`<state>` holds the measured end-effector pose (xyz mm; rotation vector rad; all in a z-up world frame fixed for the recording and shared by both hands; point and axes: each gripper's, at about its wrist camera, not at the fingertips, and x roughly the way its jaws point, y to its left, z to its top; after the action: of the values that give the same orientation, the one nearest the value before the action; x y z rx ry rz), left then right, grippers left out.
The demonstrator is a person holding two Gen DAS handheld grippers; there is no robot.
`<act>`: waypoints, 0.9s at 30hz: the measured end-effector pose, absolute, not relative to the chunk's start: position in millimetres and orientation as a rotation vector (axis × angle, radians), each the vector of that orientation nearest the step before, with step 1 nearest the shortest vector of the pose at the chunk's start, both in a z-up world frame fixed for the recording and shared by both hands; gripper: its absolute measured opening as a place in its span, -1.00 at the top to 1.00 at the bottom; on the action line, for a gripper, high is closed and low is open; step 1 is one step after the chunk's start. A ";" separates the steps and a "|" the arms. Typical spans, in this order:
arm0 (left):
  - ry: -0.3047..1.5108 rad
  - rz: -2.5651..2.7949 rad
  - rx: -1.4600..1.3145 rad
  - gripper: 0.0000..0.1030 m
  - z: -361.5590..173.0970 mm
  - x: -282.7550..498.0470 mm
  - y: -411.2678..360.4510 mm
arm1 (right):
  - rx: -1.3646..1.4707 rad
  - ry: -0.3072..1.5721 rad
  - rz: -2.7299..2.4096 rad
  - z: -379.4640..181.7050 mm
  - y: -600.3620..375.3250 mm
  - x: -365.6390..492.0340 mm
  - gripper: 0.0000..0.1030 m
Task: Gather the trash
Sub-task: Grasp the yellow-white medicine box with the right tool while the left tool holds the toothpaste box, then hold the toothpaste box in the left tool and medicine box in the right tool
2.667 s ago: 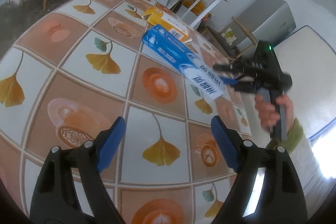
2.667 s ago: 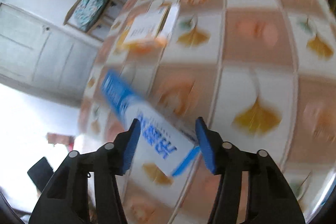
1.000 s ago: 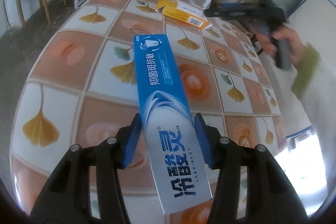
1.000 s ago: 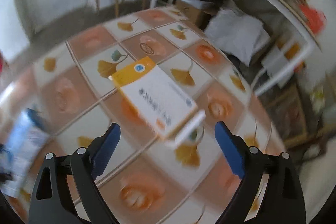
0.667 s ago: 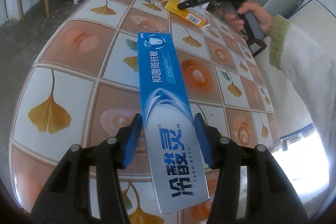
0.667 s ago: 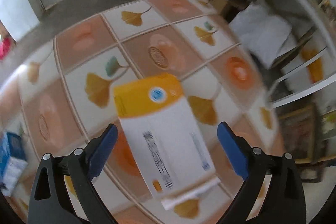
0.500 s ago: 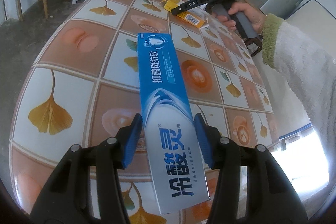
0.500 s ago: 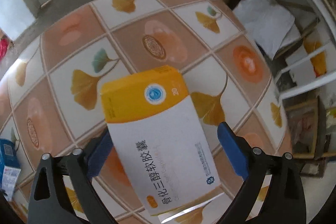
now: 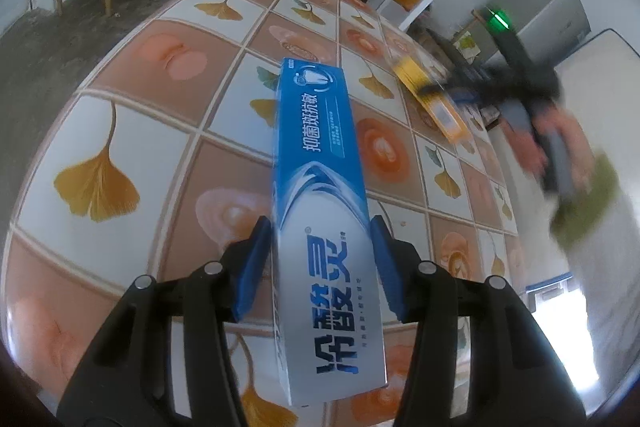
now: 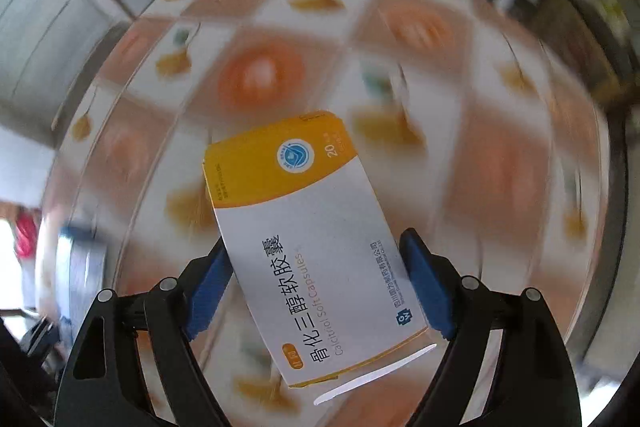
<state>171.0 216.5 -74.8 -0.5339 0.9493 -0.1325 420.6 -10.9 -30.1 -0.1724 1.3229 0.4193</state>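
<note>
my left hand-held gripper (image 9: 318, 259) clamps the long blue cardboard toothpaste box (image 9: 320, 211) above the tiled desk (image 9: 132, 107); my right hand-held gripper (image 10: 316, 287) has just been closing around the yellow-and-white medicine carton (image 10: 308, 231), both lifted clear for binning.

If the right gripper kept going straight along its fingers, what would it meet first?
The right gripper already has the yellow-and-white capsule box between its jaws; beyond that, probably the tiled tabletop, though blur hides depth.
</note>
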 end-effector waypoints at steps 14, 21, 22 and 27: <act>0.994 -0.138 -0.447 0.06 -68.7 136.7 151.4 | 0.057 1.170 0.340 -31.3 -91.5 212.3 -0.58; 1.003 -0.078 -0.374 0.05 -67.8 145.0 140.4 | -0.004 1.196 0.354 -46.5 -84.4 199.3 -0.63; 1.006 -0.065 -0.368 0.04 -68.9 147.9 140.5 | -0.028 1.193 0.348 -47.6 -82.3 198.1 -0.68; 1.007 -0.053 -0.356 0.04 -70.2 154.1 140.9 | -0.093 1.179 0.334 -49.9 -75.7 194.2 -0.69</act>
<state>154.1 140.9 -70.2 -0.3556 1.0068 -0.0526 194.2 -75.7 -49.9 -0.0934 1.1785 0.3337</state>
